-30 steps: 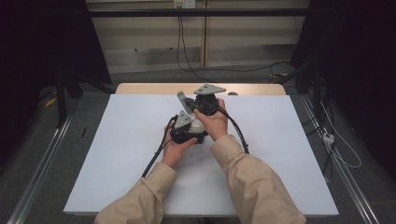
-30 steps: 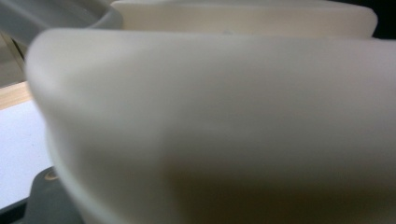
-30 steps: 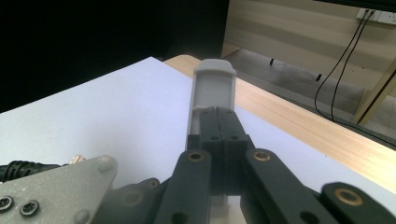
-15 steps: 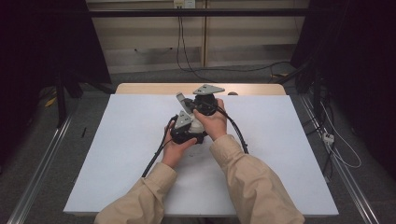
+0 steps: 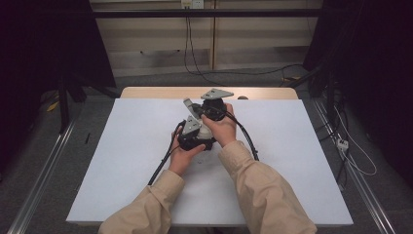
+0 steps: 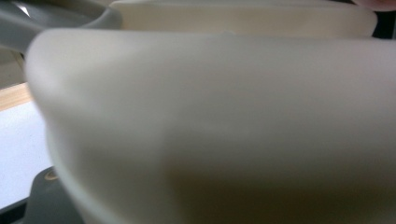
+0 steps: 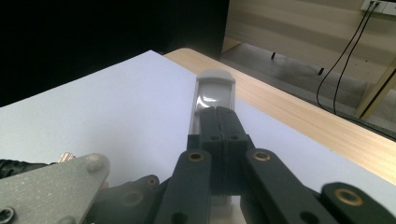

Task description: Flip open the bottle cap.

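Hands hold both grippers close together over the white tabletop (image 5: 122,161). The right gripper (image 7: 218,116) is pinched tight on a pale piece (image 7: 213,91) that sticks out past its tips. The left gripper (image 5: 194,131) looks at a blurry cream shape (image 6: 219,126), so I cannot tell its grip.

Light falls from above onto the pale counter (image 5: 302,161), which reads evenly bright in the high view, while the room to either side sinks into near black. Shadows under the hands are faint and soft. In the left gripper view a cream surface (image 6: 224,121) sits so close that it is wholly out of focus, edges smeared. In the right gripper view the nearest tongs (image 7: 219,135) parts blur, and a small glare glints on the translucent piece (image 7: 214,95) beyond them.
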Tool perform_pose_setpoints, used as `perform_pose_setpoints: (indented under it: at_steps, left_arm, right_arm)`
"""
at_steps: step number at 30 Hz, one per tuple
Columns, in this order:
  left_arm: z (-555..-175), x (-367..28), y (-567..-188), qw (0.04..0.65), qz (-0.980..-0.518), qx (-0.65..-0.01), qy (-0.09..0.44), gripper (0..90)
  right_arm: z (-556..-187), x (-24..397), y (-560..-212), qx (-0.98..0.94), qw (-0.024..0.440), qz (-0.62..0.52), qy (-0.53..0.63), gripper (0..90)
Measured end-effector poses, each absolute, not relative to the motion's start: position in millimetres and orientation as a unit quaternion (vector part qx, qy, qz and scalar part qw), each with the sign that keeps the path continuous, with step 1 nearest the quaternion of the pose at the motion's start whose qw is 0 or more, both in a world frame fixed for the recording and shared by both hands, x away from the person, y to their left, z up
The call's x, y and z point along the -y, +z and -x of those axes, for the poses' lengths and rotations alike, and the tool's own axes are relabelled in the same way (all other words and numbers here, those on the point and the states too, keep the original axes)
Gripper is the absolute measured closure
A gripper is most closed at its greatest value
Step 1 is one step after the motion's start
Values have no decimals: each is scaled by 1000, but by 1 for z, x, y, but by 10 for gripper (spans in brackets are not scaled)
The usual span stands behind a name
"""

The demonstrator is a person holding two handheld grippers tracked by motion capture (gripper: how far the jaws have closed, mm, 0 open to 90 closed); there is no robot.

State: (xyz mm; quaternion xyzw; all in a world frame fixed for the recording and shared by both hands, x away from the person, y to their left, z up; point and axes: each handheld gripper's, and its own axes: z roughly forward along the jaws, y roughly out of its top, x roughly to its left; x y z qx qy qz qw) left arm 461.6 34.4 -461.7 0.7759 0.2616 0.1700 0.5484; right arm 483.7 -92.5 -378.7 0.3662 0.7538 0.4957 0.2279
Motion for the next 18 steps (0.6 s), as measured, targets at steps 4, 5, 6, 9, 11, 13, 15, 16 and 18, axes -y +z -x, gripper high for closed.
perform_pose_setpoints:
  at_steps: [4,5,6,9,11,13,15,16,18]
  left_arm:
    - [-461,-34,-462,549,-775,-263,170,185]
    - [-461,-34,-462,549,-775,-263,170,185]
    - [-461,-34,-462,549,-775,-263,170,185]
    - [-461,-34,-462,549,-775,-263,169,185]
    - [-461,-34,-462,550,-774,-264,169,185]
    - [-461,-34,-462,549,-775,-263,170,185]
    - [-461,-34,-462,548,-775,-263,170,185]
    - [-461,-34,-462,549,-775,-263,170,185]
    - [-462,-34,-462,548,-776,-263,169,185]
  right_arm:
    - [-484,92,-379,-756,226,-367,492,900]
    - [-484,92,-379,-757,225,-367,493,900]
    - [-485,92,-379,-757,225,-366,492,900]
    - [-485,92,-380,-757,224,-367,491,900]
    - [-485,92,-380,-758,223,-368,491,900]
    - [-485,92,-380,-758,222,-368,491,900]
    - [-485,92,-379,-758,222,-368,490,900]
    - [-485,92,-379,-758,222,-368,490,900]
    - [-485,91,-380,-759,222,-369,489,900]
